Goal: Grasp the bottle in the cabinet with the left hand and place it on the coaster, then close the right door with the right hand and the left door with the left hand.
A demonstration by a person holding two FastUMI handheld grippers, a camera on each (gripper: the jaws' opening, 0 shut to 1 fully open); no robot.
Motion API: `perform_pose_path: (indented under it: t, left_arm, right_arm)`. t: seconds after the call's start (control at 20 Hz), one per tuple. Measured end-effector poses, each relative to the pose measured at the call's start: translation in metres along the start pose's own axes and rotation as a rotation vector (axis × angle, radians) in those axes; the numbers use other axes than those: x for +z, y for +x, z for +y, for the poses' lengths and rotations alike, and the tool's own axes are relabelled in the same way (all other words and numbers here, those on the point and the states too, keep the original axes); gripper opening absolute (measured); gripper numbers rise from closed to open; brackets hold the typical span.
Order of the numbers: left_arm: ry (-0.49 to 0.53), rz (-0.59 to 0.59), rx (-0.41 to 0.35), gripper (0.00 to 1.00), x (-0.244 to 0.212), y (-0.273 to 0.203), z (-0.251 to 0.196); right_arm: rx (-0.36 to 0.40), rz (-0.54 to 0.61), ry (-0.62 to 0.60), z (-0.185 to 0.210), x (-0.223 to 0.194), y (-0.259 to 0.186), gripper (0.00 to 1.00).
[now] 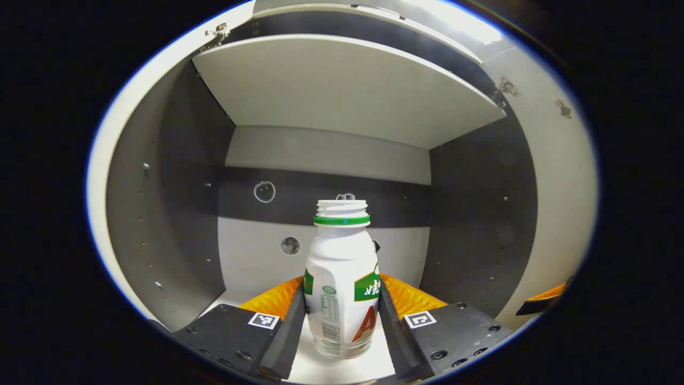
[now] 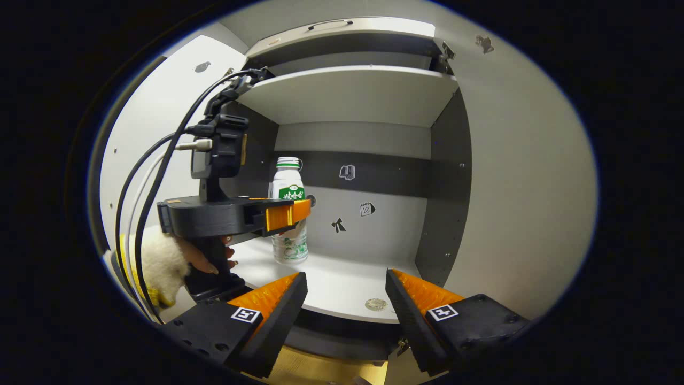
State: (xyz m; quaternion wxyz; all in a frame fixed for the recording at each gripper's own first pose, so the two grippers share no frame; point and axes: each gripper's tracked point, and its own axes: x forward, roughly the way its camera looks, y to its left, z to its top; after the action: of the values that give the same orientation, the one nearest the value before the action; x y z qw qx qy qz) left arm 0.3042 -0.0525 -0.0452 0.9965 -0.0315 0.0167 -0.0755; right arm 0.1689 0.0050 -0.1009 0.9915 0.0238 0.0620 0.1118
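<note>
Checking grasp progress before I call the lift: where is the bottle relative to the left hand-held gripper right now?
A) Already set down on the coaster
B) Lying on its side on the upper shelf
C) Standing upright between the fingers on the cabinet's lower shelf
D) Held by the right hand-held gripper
C: the bottle stands upright on the lower shelf, between the fingers of the left hand-held gripper.
</note>
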Motion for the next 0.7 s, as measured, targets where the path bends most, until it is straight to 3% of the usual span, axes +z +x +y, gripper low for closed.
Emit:
perform_pose_path:
  t: [0.35,0.7]
  left_arm:
    - [-0.01,-0.029,-0.038,0.7,0.026,-0.088,-0.01]
    - [-0.02,-0.005,-0.094,0.7,0.018,-0.167,-0.022]
  right_arm:
    - [-0.036,-0.051,-0.018,0.017,0.026,-0.057,0.98]
    - [-0.143,-0.086,-0.061,0.023,0.043,-0.123,0.98]
